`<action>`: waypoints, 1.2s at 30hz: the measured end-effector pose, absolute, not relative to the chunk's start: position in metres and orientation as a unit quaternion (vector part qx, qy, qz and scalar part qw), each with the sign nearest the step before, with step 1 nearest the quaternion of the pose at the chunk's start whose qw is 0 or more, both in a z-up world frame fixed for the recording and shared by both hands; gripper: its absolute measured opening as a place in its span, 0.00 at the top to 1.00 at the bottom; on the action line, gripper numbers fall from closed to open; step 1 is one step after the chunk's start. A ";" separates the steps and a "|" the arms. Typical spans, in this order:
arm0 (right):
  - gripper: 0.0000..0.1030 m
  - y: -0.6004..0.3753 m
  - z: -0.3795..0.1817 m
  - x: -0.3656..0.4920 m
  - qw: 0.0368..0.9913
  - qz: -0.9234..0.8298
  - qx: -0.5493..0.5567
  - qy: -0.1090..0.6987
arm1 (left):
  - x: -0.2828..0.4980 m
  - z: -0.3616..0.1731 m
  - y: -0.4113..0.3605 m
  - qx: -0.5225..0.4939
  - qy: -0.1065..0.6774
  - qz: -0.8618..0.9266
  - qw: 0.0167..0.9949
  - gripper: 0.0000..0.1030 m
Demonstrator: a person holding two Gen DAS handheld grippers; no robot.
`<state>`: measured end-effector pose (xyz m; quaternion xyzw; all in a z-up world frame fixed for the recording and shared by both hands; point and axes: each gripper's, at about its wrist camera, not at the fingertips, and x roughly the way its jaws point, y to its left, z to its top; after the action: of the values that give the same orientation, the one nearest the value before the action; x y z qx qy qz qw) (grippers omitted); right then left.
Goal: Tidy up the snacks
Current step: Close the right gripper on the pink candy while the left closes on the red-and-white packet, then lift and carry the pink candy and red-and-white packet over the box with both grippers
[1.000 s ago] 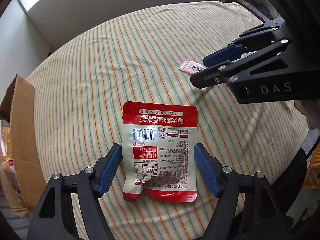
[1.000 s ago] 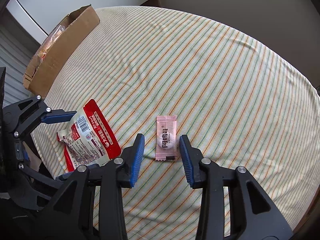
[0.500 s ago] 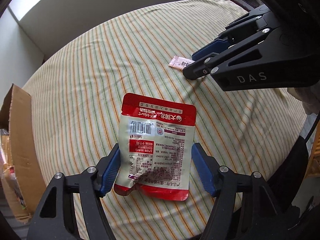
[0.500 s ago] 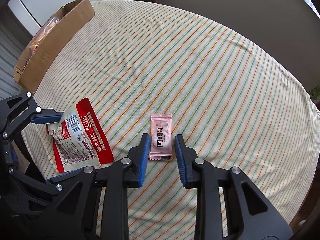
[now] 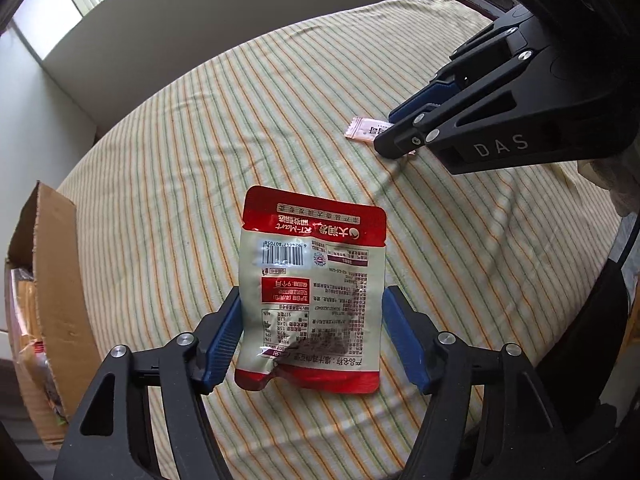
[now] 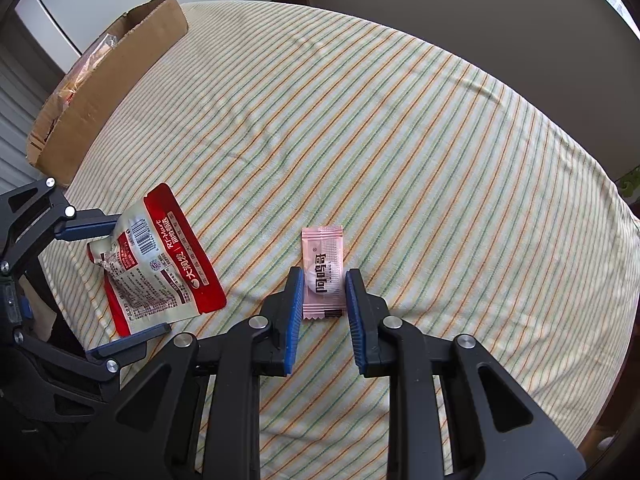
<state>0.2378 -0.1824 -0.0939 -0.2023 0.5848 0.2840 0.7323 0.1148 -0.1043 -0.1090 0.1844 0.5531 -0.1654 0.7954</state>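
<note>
Now the left gripper [image 5: 312,336] has its fingers closed against both sides of the red-and-white snack pouch [image 5: 314,296], lifted off the striped table [image 6: 400,140]. Just right of that pouch, the right gripper [image 6: 322,300] pinches the pink candy packet [image 6: 323,270] between narrowed fingers. Beyond the pouch sits a cardboard box [image 6: 116,76] of snacks

Black tool [image 6: 322,312] — blue pads, seemingly ribbed
</note>
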 end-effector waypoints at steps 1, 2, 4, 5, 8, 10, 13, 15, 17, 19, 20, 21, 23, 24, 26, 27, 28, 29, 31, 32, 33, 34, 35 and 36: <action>0.79 -0.183 -0.094 0.238 0.732 0.285 -0.202 0.585 | 0.118 -0.110 -0.102 0.178 0.559 -0.168 0.792 0.32; 0.79 -0.184 -0.094 0.238 0.732 0.286 -0.200 0.586 | 0.118 -0.109 -0.101 0.172 0.560 -0.169 0.792 0.32; 0.79 -0.187 -0.094 0.240 0.731 0.288 -0.195 0.588 | 0.119 -0.111 -0.100 0.170 0.567 -0.169 0.788 0.31; 0.79 -0.188 -0.094 0.242 0.730 0.288 -0.193 0.588 | 0.118 -0.112 -0.101 0.174 0.570 -0.170 0.785 0.29; 0.79 -0.188 -0.094 0.242 0.731 0.288 -0.196 0.587 | 0.117 -0.114 -0.101 0.193 0.558 -0.176 0.788 0.31; 0.79 -0.189 -0.094 0.242 0.733 0.287 -0.196 0.585 | 0.116 -0.112 -0.102 0.188 0.555 -0.179 0.790 0.34; 0.79 -0.190 -0.094 0.241 0.734 0.285 -0.191 0.585 | 0.115 -0.103 -0.095 0.166 0.546 -0.179 0.802 0.44; 0.79 -0.190 -0.093 0.240 0.735 0.285 -0.194 0.584 | 0.115 -0.098 -0.086 0.149 0.541 -0.175 0.809 0.54; 0.79 -0.189 -0.093 0.238 0.735 0.283 -0.198 0.584 | 0.114 -0.098 -0.083 0.141 0.541 -0.176 0.810 0.57; 0.79 -0.187 -0.093 0.237 0.736 0.282 -0.198 0.584 | 0.111 -0.098 -0.081 0.143 0.535 -0.174 0.814 0.59; 0.79 -0.186 -0.092 0.236 0.736 0.281 -0.198 0.583 | 0.111 -0.097 -0.081 0.144 0.533 -0.174 0.815 0.61; 0.79 -0.185 -0.092 0.236 0.736 0.281 -0.198 0.583 | 0.111 -0.096 -0.080 0.140 0.531 -0.175 0.817 0.62; 0.79 -0.184 -0.092 0.235 0.736 0.281 -0.199 0.583 | 0.111 -0.093 -0.079 0.129 0.530 -0.175 0.820 0.65; 0.79 -0.184 -0.092 0.235 0.735 0.281 -0.200 0.583 | 0.111 -0.093 -0.079 0.130 0.528 -0.177 0.820 0.65; 0.79 -0.184 -0.092 0.235 0.735 0.280 -0.201 0.583 | 0.110 -0.095 -0.077 0.133 0.528 -0.179 0.819 0.65; 0.79 -0.183 -0.092 0.235 0.736 0.280 -0.202 0.583 | 0.110 -0.095 -0.076 0.132 0.528 -0.179 0.820 0.65; 0.79 -0.183 -0.093 0.234 0.736 0.279 -0.201 0.583 | 0.110 -0.093 -0.076 0.132 0.526 -0.179 0.821 0.66; 0.79 -0.183 -0.093 0.234 0.737 0.279 -0.201 0.582 | 0.109 -0.092 -0.076 0.132 0.524 -0.180 0.822 0.66; 0.79 -0.183 -0.093 0.233 0.737 0.279 -0.201 0.582 | 0.107 -0.092 -0.079 0.137 0.516 -0.179 0.826 0.67; 0.79 -0.183 -0.093 0.233 0.738 0.279 -0.200 0.582 | 0.105 -0.092 -0.079 0.138 0.514 -0.179 0.828 0.67; 0.79 -0.184 -0.093 0.232 0.738 0.278 -0.199 0.581 | 0.105 -0.092 -0.078 0.134 0.514 -0.178 0.828 0.67; 0.79 -0.185 -0.092 0.231 0.740 0.276 -0.198 0.581 | 0.106 -0.092 -0.078 0.128 0.515 -0.178 0.829 0.68; 0.79 -0.185 -0.092 0.231 0.742 0.275 -0.197 0.579 | 0.106 -0.092 -0.077 0.122 0.516 -0.178 0.829 0.68; 0.79 -0.187 -0.092 0.231 0.743 0.274 -0.196 0.579 | 0.106 -0.092 -0.076 0.120 0.515 -0.178 0.830 0.68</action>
<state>0.2313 -0.1865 -0.0917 -0.1957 0.5788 0.2744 0.7426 0.1057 -0.0757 -0.0917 0.1205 0.5151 -0.1776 0.8298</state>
